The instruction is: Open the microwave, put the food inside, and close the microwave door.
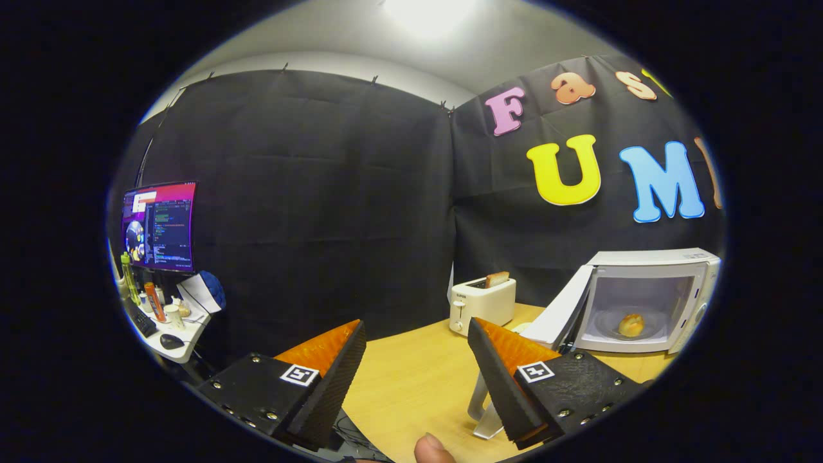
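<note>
the gripper (416,334) hangs wide open and empty over the table's (411,379) near edge. the microwave (649,299) sits at the far right corner, bread roll (631,325) inside, its door (560,315) swung open toward the fingers, ahead and rightward, likely needing a push shut.

A white microwave (649,299) stands at the far right of the wooden table, well beyond the fingers. Its door (559,315) is swung wide open to the left, hinged on the left side, with the white outer face turned away from the cavity. Inside the pale cavity a round glass turntable (627,325) lies flat, and on it, near the middle, sits the food (631,325), a small rounded golden-brown bun.
</note>
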A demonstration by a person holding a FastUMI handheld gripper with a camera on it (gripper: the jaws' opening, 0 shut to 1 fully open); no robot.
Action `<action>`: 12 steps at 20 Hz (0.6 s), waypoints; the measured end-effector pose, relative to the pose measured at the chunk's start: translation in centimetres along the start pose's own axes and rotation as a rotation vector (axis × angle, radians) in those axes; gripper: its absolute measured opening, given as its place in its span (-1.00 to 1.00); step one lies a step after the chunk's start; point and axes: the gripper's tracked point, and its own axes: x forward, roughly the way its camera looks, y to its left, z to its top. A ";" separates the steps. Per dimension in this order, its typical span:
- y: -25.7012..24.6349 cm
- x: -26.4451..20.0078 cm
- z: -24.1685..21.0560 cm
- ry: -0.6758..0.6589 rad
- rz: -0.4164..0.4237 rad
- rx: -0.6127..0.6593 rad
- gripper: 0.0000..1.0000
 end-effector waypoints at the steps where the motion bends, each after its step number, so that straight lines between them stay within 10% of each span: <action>1: -0.4 0.7 -0.7 0.013 -0.022 -0.040 0.89; 12: -2.9 3.3 -5.7 0.083 -0.135 -0.184 -0.07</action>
